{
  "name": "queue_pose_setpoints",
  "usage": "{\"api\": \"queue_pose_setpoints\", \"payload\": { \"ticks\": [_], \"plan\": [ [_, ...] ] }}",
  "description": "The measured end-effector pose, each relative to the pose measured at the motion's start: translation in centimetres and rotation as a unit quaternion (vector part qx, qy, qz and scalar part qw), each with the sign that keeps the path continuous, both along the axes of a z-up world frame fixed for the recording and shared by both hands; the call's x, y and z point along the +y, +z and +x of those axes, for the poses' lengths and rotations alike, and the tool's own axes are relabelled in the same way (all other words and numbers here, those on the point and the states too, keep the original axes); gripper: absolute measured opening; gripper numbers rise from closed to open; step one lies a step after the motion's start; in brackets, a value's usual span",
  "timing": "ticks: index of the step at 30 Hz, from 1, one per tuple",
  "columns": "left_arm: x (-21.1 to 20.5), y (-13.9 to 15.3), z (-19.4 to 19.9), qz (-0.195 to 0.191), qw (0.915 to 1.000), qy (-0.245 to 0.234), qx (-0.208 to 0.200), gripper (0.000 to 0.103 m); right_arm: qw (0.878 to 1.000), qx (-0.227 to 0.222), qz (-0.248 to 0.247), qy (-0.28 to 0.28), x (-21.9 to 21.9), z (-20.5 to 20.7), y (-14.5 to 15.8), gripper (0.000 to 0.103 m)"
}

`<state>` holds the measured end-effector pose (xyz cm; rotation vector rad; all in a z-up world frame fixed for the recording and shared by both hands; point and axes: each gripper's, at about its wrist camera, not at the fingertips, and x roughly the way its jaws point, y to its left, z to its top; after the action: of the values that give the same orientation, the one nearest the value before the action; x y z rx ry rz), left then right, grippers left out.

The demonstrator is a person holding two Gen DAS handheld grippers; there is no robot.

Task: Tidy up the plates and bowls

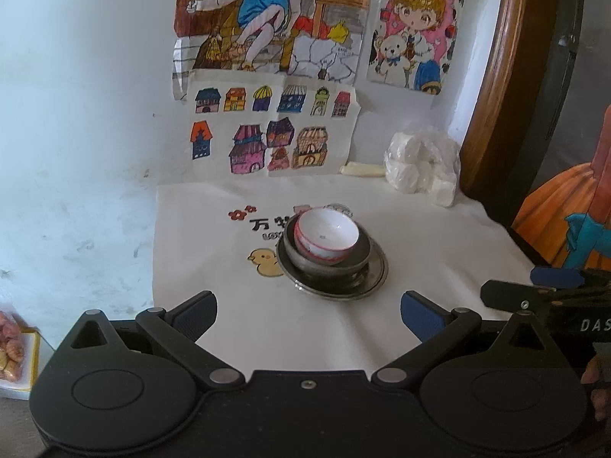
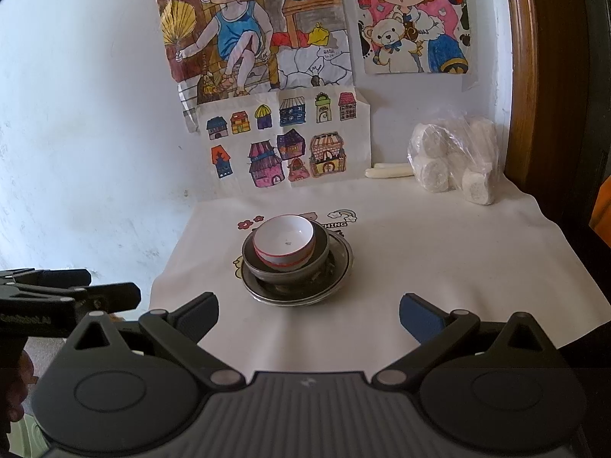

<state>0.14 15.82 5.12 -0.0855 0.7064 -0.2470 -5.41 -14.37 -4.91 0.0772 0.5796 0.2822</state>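
On the white cloth (image 1: 214,252) covering the table, a white bowl with a red rim (image 1: 327,237) sits tilted inside a dark metal bowl (image 1: 327,263), which rests on a metal plate (image 1: 372,273); there may be a second plate beneath, though the edge is hard to read. The left gripper (image 1: 308,318) and right gripper (image 2: 308,318) both hang wide apart and empty, short of the stack. A bag of white rolls (image 2: 454,160) stands by the wall.

Soft even daylight, fisheye-bent edges, slightly hazy
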Motion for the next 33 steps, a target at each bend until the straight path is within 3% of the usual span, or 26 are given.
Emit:
{"api": "queue_pose_setpoints", "payload": {
  "ticks": [10, 33],
  "plan": [
    [-0.5, 0.4, -0.4, -0.007, 0.9998, -0.002, -0.019, 0.102, 1.000, 0.001, 0.000, 0.002, -0.1, 0.1, 0.0, 0.103],
    [-0.4, -0.3, 0.6, -0.010, 0.9999, -0.001, -0.006, 0.101, 1.000, 0.006, -0.003, 0.007, 0.1, 1.0, -0.3, 0.103]
  ]
}}
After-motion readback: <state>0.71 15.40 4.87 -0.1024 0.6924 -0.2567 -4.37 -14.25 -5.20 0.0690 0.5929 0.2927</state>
